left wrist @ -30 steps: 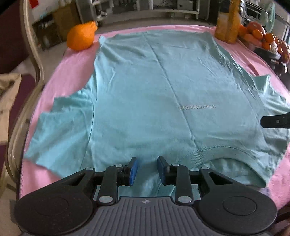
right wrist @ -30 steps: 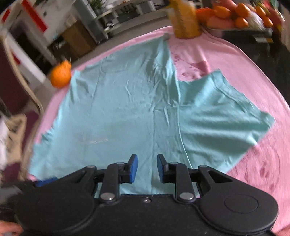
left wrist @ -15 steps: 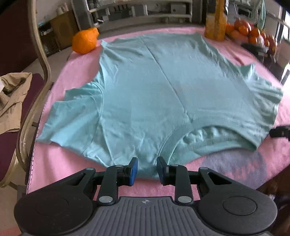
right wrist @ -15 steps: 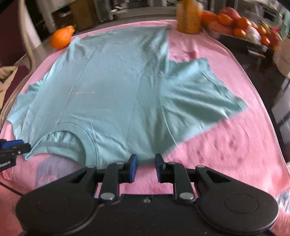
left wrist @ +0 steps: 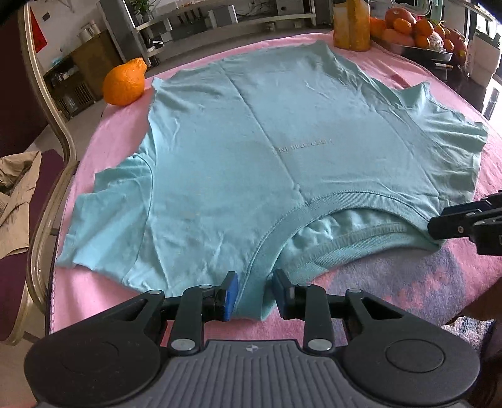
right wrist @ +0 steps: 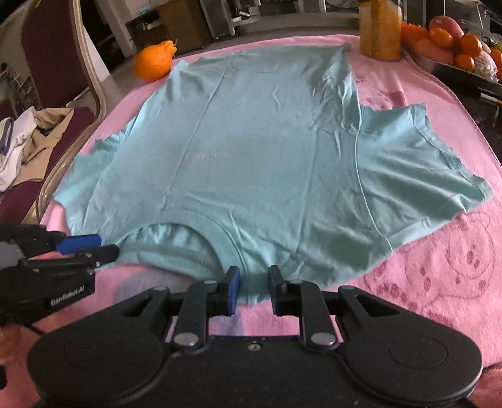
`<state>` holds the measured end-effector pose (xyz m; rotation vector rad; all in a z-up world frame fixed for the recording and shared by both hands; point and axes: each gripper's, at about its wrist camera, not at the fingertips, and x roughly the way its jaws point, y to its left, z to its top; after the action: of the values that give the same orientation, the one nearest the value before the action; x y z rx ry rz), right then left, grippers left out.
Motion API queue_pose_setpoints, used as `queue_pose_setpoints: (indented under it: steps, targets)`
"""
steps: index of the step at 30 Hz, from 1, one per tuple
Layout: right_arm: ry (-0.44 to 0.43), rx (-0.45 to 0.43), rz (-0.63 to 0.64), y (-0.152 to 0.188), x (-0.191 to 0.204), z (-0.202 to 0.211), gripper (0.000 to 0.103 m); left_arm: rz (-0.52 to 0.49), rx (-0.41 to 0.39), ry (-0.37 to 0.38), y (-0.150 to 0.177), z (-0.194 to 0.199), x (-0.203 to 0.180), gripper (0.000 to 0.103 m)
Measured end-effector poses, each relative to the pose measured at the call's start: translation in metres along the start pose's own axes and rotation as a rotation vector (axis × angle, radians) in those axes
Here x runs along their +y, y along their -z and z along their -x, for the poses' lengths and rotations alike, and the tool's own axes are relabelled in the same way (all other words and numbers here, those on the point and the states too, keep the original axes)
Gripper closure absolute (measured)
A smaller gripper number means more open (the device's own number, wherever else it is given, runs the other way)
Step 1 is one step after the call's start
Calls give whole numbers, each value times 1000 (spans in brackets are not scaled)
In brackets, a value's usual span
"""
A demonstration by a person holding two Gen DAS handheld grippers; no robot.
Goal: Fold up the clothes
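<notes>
A teal T-shirt (left wrist: 282, 150) lies flat on a pink cloth-covered table (left wrist: 119, 125), collar toward me, sleeves spread out. It also shows in the right wrist view (right wrist: 266, 157). My left gripper (left wrist: 254, 296) is open, its jaws on either side of the shirt's near shoulder edge, left of the collar (left wrist: 329, 232). My right gripper (right wrist: 254, 290) is open, its jaws on either side of the shoulder edge right of the collar (right wrist: 188, 248). Each gripper shows in the other's view: the right one (left wrist: 464, 222) and the left one (right wrist: 78, 248).
An orange fruit (left wrist: 125, 81) sits at the far left of the table. A yellow-filled jar (left wrist: 351, 25) and a tray of fruit (left wrist: 417, 31) stand at the far right. A chair (left wrist: 40, 131) with beige clothes (left wrist: 15, 197) stands to the left.
Both grippers have pulled back from over the shirt to its near collar edge and lowered. The shoulder edges now sit between their open jaws.
</notes>
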<state>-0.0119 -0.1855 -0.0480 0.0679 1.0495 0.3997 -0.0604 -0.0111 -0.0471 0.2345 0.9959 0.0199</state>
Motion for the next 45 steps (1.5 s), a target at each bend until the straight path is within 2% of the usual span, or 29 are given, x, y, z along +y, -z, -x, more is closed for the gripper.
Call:
queue_pose_setpoints:
  steps: [8,11,15,17,21,23,26,29,32,35,38,42,45]
  targets:
    - [-13,-19,4,1,-1,8,83,26,-22,15,-1,4,3,72]
    - [-49,-40,12,-1,1,11,83,40,-27,29,-3,4,5,72]
    - [-35,16,50,2,7,1,83,33,7,34,-2,0,3,72]
    - [-49,7,37,0,4,6,83,63,-1,74,-4,3,6,72]
    - [-114,-123,-151,-8,-35,36,72,85,-4,126,-13,7,3,71]
    - [-139,-211,-308,-10,-69,55,71,88,-2,145,-19,8,0,71]
    - [-131,-306,-570,-5,-124,72,71,93,0,173,-28,9,-5,71]
    - [-89,-332,-834,4,-175,73,71,83,1,189,-39,10,-13,71]
    - [-56,-325,-993,10,-203,64,71,58,-7,201,-48,7,-21,71]
    - [-29,-305,-1022,6,-213,49,71,47,0,223,-48,1,-27,71]
    - [66,-313,-992,-3,-217,39,71,35,4,216,-41,-1,-26,71]
    - [118,-336,-955,-10,-219,28,74,41,2,207,-37,-1,-22,71]
    - [152,-333,-891,-16,-213,22,92,52,2,206,-37,-1,-20,71]
